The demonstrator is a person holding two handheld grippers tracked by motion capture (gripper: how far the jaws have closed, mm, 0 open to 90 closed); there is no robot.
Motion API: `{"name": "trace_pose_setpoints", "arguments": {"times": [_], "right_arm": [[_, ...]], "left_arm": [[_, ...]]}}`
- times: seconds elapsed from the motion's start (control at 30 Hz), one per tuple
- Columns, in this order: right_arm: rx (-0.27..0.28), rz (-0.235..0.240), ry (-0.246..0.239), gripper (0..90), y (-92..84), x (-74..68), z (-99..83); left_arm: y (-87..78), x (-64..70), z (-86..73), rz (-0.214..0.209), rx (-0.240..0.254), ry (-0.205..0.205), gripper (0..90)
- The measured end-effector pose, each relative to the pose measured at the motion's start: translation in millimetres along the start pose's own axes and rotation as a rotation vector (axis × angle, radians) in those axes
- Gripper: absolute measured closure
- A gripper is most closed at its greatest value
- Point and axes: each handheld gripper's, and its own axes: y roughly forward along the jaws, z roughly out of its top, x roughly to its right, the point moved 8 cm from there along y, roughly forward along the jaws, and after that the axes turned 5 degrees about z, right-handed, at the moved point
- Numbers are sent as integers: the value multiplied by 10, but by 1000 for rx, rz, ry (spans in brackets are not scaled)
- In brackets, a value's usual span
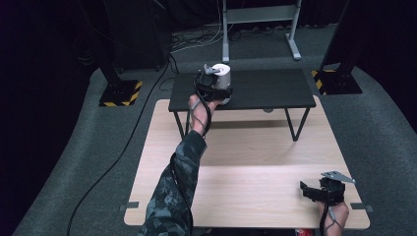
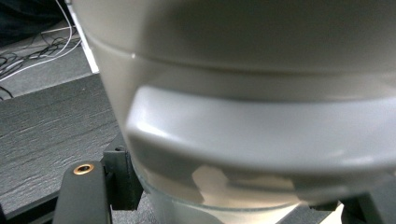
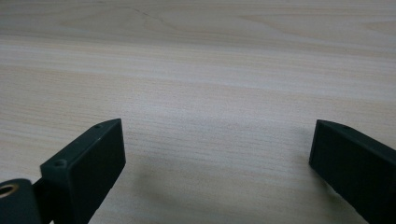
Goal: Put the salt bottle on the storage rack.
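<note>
Left gripper [image 1: 220, 87] clamped on a white cylindrical container [image 1: 221, 74]; jaws mostly hidden behind it in the high view, and the grey plate on top covers part of its rim. In the left gripper view the container [image 2: 243, 116] sits so close that it blurs, its top and right side cut off, what kind of vessel unclear; a raised band crosses its wall. It stands at the near-left part of the small black table [image 1: 275, 91], near the front edge. Right gripper [image 1: 314, 191] rests low over the near-right corner of the light wooden table [image 1: 255, 162], jaws wide apart, nothing between them, bare wood [image 3: 210, 93] ahead.
</note>
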Motion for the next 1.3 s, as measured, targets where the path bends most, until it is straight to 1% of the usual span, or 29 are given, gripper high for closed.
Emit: {"name": "trace_pose_setpoints", "arguments": {"times": [0.1,0.27,0.37,0.43,0.47,0.5,0.53,0.57,0.6,0.63,0.67,0.73,0.77,0.8,0.87,0.9,0.97,1.0,1.03,1.07,1.1,1.17,1.2,1.23,1.3], "right_arm": [[3,1,-1,23,-2,3,-3],[10,3,1,22,-8,9,-10],[8,6,4,21,-10,15,-8],[6,9,3,21,-7,17,-7],[9,11,2,21,-4,18,-8],[9,12,1,21,-4,21,-8],[7,14,3,20,-3,23,-6],[6,15,3,20,-4,25,-6],[7,14,2,20,-4,25,-7],[8,14,1,20,-5,24,-8],[6,14,2,20,-3,24,-6],[5,14,3,19,-3,25,-5],[6,14,4,20,-4,26,-6],[7,13,7,19,-7,28,-6],[13,15,10,19,-8,32,-12],[14,13,11,19,-10,32,-13],[12,13,12,19,-11,35,-11],[14,13,13,19,-9,34,-13],[14,13,12,19,-9,32,-12],[12,12,12,19,-8,30,-11],[11,12,12,19,-7,29,-10],[10,13,8,18,-9,27,-8],[14,13,5,18,-10,25,-13],[14,13,2,18,-13,24,-14],[12,11,-2,17,-9,16,-11]], "left_arm": [[7,25,-29,11,14,29,298],[11,24,-78,11,42,27,297],[8,20,-92,9,48,23,296],[-6,0,-118,-10,55,18,283],[-44,-16,-169,-23,75,-12,214],[-83,-14,-195,-23,81,-8,106],[-117,0,-213,-17,80,-3,74],[-169,20,-255,-15,89,10,52],[-243,50,-302,-3,89,39,14],[-309,63,-351,0,96,58,0],[-374,67,-395,-3,97,73,0],[-490,70,-493,-4,102,90,0],[-583,73,-592,5,100,105,0],[-614,76,-634,9,98,103,0],[-717,81,-807,25,84,113,0],[-767,85,-917,34,81,112,0],[-858,97,-1161,57,70,115,0],[-904,99,-1308,58,74,102,0],[-961,103,-1501,58,76,84,0],[-995,126,-1625,72,77,78,0],[-1039,168,-1863,87,61,75,0],[-1055,214,-2118,97,28,58,0],[-1053,229,-2204,100,4,63,0],[-1047,250,-2331,105,-30,66,0],[-1038,272,-2473,110,-73,66,0]]}}
